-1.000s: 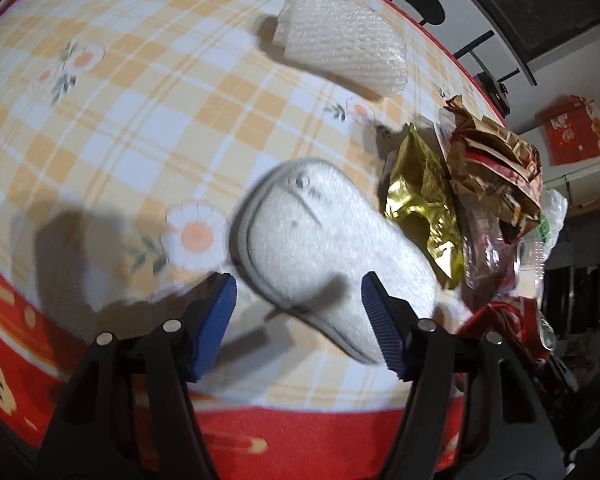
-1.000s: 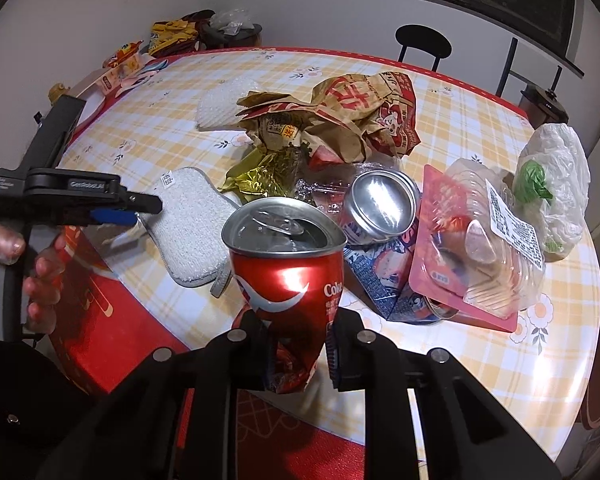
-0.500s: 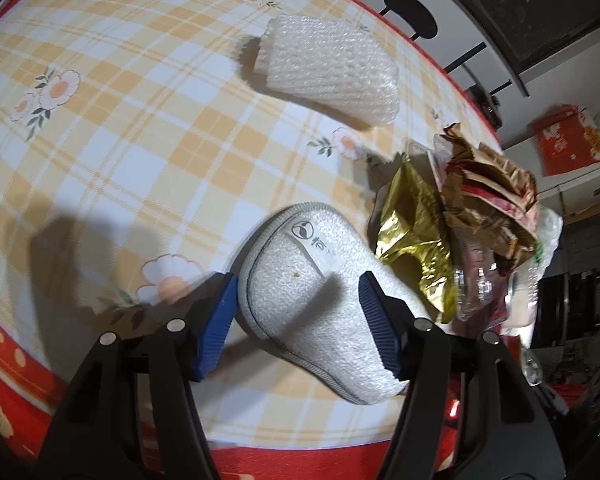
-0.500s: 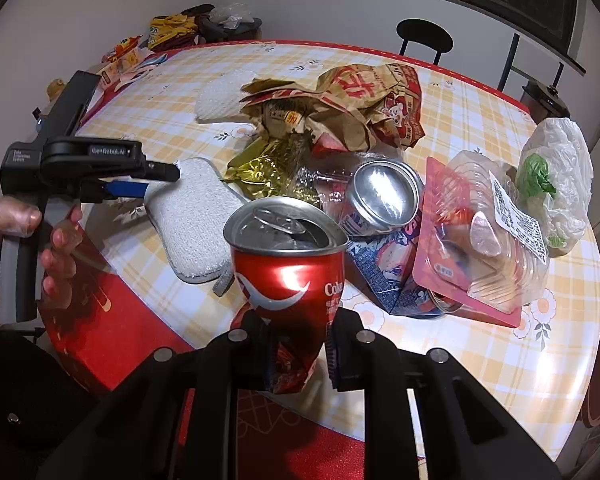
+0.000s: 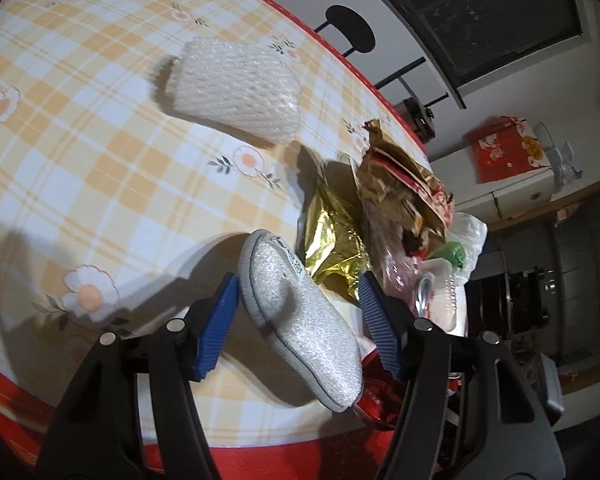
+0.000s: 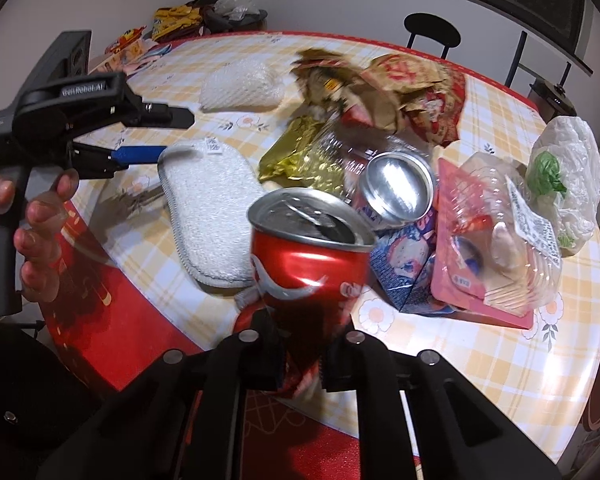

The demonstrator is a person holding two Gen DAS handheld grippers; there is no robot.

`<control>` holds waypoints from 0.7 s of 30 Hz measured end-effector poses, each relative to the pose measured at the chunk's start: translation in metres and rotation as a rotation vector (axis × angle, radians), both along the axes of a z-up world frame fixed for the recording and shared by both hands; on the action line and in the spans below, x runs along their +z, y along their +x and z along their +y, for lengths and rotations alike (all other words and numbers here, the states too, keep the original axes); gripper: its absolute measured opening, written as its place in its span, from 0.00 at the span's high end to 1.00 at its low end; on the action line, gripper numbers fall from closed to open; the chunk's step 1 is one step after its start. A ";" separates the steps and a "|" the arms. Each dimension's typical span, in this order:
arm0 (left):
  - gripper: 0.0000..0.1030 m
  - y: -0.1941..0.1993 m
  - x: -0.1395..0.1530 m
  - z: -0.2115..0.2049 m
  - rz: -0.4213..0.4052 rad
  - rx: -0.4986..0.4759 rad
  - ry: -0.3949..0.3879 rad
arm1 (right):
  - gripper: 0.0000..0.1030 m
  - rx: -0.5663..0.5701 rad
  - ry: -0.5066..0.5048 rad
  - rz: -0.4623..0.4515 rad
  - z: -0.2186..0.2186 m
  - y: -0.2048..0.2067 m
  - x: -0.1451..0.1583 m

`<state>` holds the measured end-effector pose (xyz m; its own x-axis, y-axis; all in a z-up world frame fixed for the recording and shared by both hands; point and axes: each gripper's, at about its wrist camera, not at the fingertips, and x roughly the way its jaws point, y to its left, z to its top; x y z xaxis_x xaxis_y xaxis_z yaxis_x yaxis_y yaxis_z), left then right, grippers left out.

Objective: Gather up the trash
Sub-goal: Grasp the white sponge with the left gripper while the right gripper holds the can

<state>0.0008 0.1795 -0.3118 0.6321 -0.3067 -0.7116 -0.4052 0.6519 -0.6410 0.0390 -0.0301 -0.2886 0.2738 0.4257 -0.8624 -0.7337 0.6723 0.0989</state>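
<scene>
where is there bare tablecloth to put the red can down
Bare checked tablecloth lies left of the white bubble-wrap pad, and at the near right edge below the pink plastic tray. It is crowded from the white sponge pad to the white plastic bag.

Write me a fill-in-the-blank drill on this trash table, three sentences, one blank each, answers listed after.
1. The right gripper is shut on a crushed ____ soda can.
2. The left gripper is open, its blue fingers on either side of the white ____.
3. The tablecloth has a yellow and white check with a ____ border.

Missing words: red; sponge; red
</scene>
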 end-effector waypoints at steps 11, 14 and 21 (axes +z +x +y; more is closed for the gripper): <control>0.39 -0.006 -0.012 -0.009 0.022 0.009 -0.125 | 0.91 0.035 -0.008 0.021 0.015 -0.005 -0.004; 0.39 -0.007 -0.015 -0.008 0.035 0.009 -0.128 | 0.92 0.025 -0.005 0.032 0.014 -0.002 -0.006; 0.39 -0.013 -0.025 -0.016 0.051 -0.020 -0.204 | 0.93 0.012 -0.003 0.053 0.014 0.002 -0.011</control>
